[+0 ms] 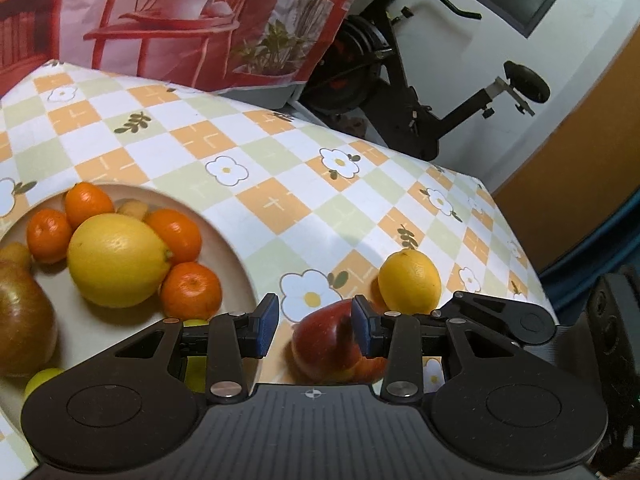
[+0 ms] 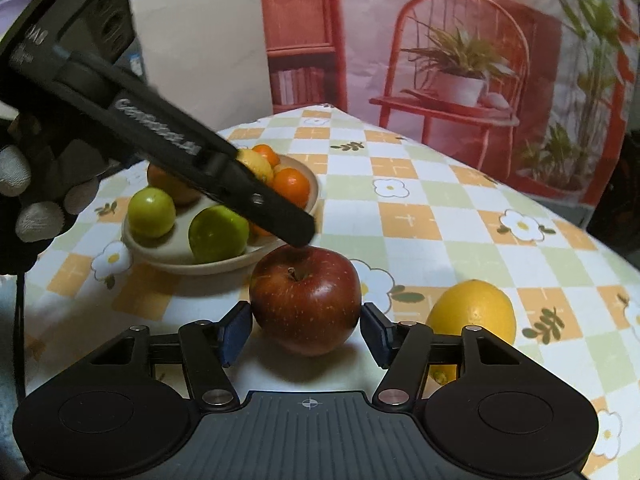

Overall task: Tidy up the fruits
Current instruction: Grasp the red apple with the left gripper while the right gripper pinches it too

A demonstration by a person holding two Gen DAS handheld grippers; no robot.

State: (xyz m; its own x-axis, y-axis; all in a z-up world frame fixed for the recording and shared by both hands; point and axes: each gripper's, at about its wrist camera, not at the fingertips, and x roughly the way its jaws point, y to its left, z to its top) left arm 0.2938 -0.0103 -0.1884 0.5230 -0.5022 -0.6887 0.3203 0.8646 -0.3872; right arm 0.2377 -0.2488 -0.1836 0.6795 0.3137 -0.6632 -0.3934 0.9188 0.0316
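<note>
While the red apple (image 2: 306, 300) sits on the tablecloth (image 2: 420, 216) squarely between the blue pads of the right gripper (image 2: 306, 330), the jaws are set just wider than the fruit, with a sliver of gap seen at each side, so nothing is held. No earlier picture is given, so whether a release or an approach is under way cannot be told.

A slip is judged the main risk: the apple is round and glossy, and if the pads were closed below its widest part it could be squeezed upward and rolled away. The left gripper (image 1: 315, 330) is seen to hover just beyond and above the apple, its tip very near the fruit's top near the stem; its jaws are fairly narrow and empty. A nudge from that tip could push the apple toward the beige bowl (image 2: 168, 258) ahead and to the left, or into the lemon (image 2: 476, 312) lying loose to the right of the right gripper. The two tools could also be knocked together, being so close.

The apple is dark red with pale speckles and a short stem in a shallow dimple, upright and unbruised as far as can be seen. The bowl is already crowded with oranges, green fruit and another lemon, so little room is judged left for a large piece.
</note>
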